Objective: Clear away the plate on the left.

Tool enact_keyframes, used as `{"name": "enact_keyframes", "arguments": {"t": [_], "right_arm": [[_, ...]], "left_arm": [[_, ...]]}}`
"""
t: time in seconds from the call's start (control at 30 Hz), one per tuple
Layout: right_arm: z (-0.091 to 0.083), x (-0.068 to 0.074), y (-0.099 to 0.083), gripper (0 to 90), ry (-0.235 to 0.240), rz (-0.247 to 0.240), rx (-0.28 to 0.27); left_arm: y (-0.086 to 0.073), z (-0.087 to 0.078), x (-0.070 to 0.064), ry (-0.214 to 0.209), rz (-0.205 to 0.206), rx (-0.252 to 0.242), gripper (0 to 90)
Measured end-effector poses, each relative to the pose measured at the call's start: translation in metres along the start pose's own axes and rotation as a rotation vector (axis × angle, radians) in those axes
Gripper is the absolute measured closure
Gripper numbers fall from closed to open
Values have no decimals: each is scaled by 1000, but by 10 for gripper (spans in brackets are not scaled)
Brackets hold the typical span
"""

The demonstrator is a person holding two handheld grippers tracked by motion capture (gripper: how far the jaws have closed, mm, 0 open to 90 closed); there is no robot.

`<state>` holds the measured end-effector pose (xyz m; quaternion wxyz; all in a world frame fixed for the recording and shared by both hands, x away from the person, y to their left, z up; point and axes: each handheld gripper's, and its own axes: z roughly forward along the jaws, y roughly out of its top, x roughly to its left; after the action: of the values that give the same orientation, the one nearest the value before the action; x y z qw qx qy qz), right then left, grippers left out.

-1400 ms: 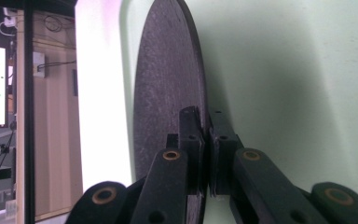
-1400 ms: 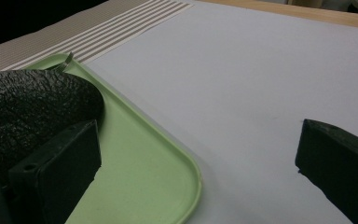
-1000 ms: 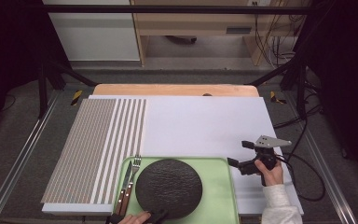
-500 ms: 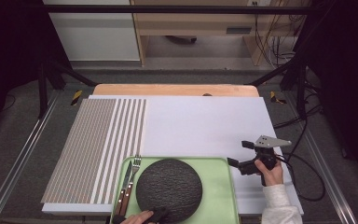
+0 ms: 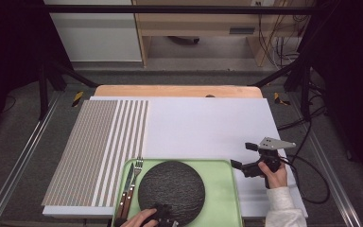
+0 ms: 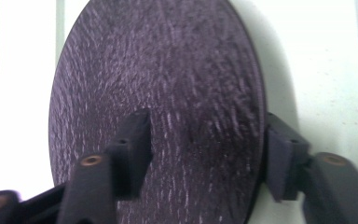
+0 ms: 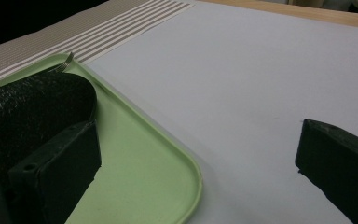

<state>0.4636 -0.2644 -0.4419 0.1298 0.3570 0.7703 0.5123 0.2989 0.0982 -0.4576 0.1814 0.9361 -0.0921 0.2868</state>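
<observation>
L gripper (image 5: 163, 215) sits at the near edge of the table, its jaws astride the near rim of the black plate (image 5: 171, 190); in the left gripper view one jaw lies over the plate's top face, the other at its edge by the underside, so it grips the plate. The plate is on the green tray (image 5: 220, 189), center-left of it, and looks tipped a bit in the right gripper view. Fork (image 5: 135, 179) & knife (image 5: 126, 187) lie side by side on the tray's left strip, just beside the plate. R gripper (image 5: 248, 163) hovers just right of the tray over the white mat (image 5: 208, 127), jaws wide apart w/ nothing between, pointing left toward the tray. Striped placemat (image 5: 97, 151) lies left of the tray; wooden table edge (image 5: 177, 91) runs along the far side
</observation>
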Motion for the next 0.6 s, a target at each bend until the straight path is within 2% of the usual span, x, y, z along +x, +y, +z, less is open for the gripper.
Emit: {"name": "enact_keyframes", "arguments": {"t": [0.17, 0.27, 0.43, 0.5, 0.6], "right_arm": [[1, 0, 0, 6, 1, 2, 2], [0, 0, 0, 6, -1, 1, 2], [0, 0, 0, 6, 0, 0, 2], [0, 0, 0, 6, -2, 1, 3], [0, 0, 0, 6, -2, 2, 0]], "left_arm": [[-2, 1, 4, -18, -51, -7, 280], [-3, 1, 8, -37, -103, -27, 203], [-5, -1, 16, -51, -169, -20, 77], [-6, -3, 18, -64, -181, -23, 67], [-8, -3, 22, -87, -221, -36, 42]]}}
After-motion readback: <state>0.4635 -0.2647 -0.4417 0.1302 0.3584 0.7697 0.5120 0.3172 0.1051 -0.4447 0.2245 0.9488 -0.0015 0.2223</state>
